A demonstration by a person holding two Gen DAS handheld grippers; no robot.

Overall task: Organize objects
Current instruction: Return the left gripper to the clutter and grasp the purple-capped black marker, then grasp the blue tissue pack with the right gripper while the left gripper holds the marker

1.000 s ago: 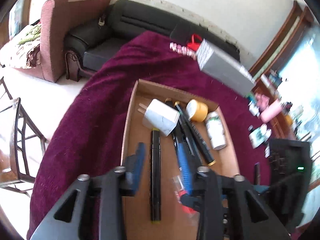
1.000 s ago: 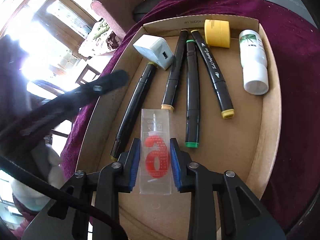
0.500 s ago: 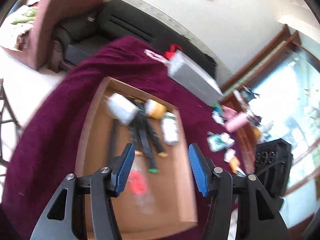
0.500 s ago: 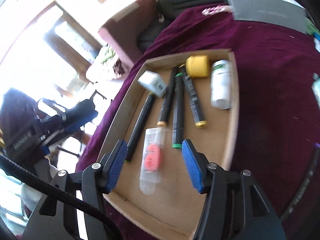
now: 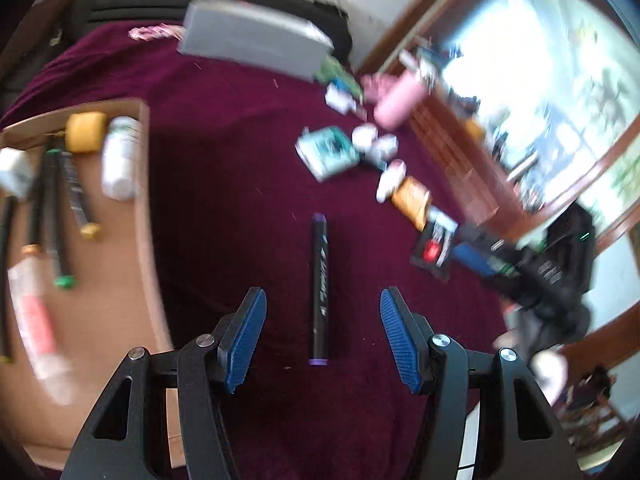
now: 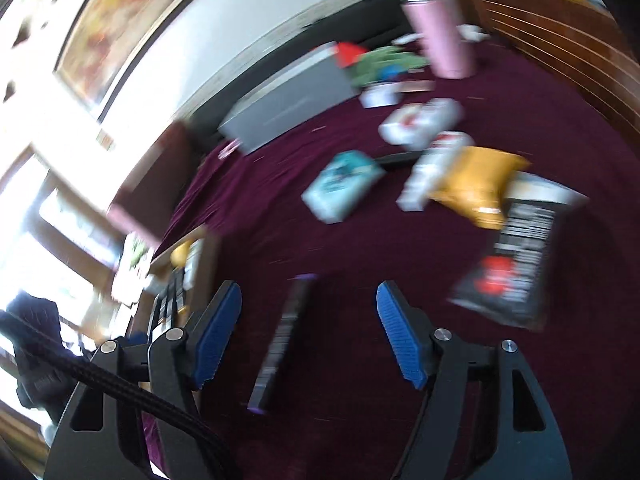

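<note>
A black marker with purple ends (image 5: 321, 288) lies on the maroon cloth, right of the cardboard tray (image 5: 146, 216). My left gripper (image 5: 320, 312) hovers over its near half, jaws opening, pads clear of it. In the right wrist view the same marker (image 6: 284, 336) lies blurred below my right gripper (image 6: 308, 304), whose jaws are opening with nothing gripped. The tray holds several markers (image 5: 60, 208), a yellow jar (image 5: 86, 132), a white bottle (image 5: 120, 160), a white cube (image 5: 14, 172) and a clear pack with a red candle (image 5: 34, 316).
Loose items crowd the cloth's far right: a teal box (image 5: 328, 152), an orange packet (image 5: 412, 200), a black packet (image 5: 436, 244), a pink flask (image 5: 400, 104). A grey box (image 5: 256, 36) lies at the back. A wooden cabinet (image 5: 460, 148) borders the right.
Both grippers swung right, away from the tray, and now face the purple-ended marker. The right gripper let go of the red candle pack, which lies in the tray. Both jaws widened.
</note>
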